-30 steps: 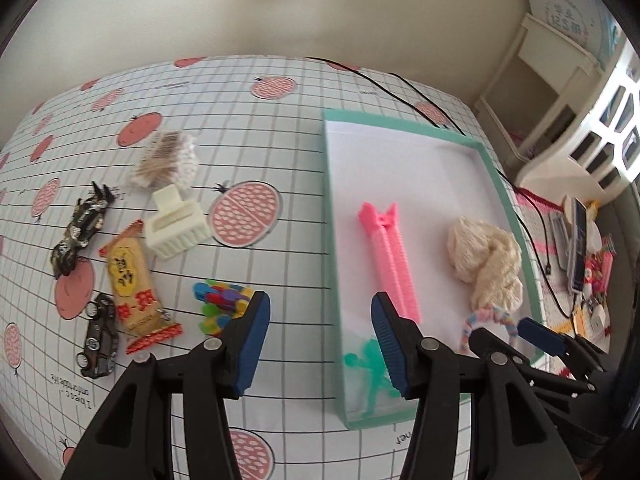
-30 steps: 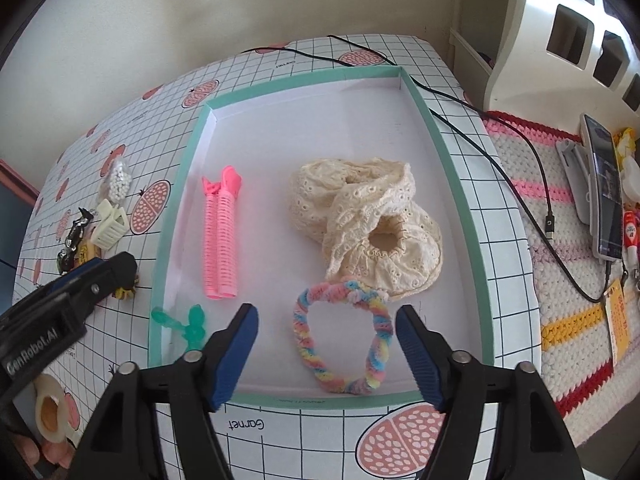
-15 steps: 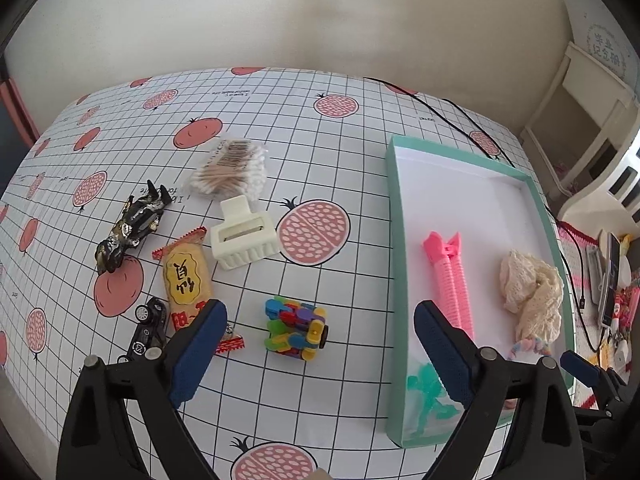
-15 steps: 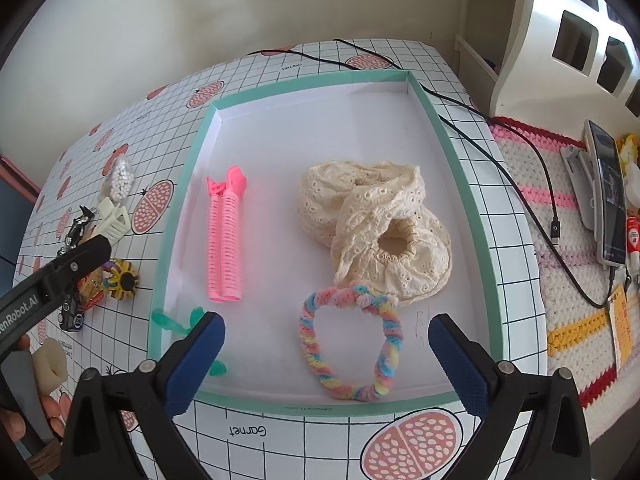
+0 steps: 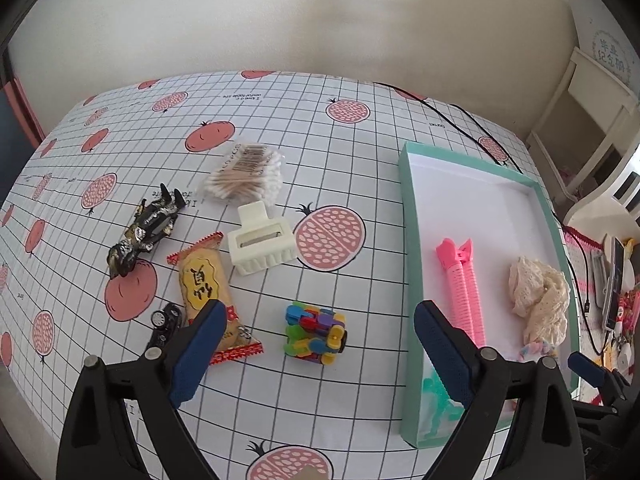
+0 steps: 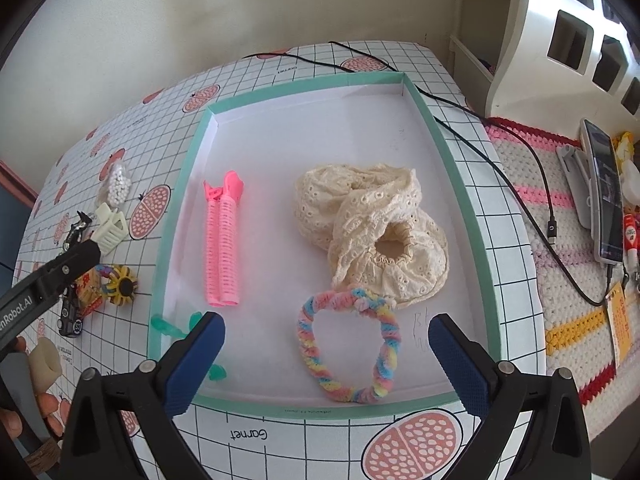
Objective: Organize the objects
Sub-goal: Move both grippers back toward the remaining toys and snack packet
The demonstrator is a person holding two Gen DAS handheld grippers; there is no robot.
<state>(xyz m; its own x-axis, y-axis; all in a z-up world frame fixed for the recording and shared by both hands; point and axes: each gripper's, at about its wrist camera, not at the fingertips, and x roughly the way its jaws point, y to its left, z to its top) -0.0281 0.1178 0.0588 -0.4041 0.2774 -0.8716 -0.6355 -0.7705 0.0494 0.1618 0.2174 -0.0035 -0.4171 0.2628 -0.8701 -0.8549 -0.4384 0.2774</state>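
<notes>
Your left wrist cam looks down over the counter (image 5: 360,152) from its near edge, toys ahead, tray (image 5: 408,240) at right. Your right wrist cam sits close above the same tray (image 6: 452,152). Both views share tray & toys.

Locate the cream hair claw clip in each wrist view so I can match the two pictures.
Left wrist view: the cream claw clip lies left of centre on the tablecloth, just below the cotton swab pack.
Right wrist view: the same clip sits small at the far left edge, outside the tray.
Shared landmark: the pink hair roller inside the green-rimmed tray.
</notes>
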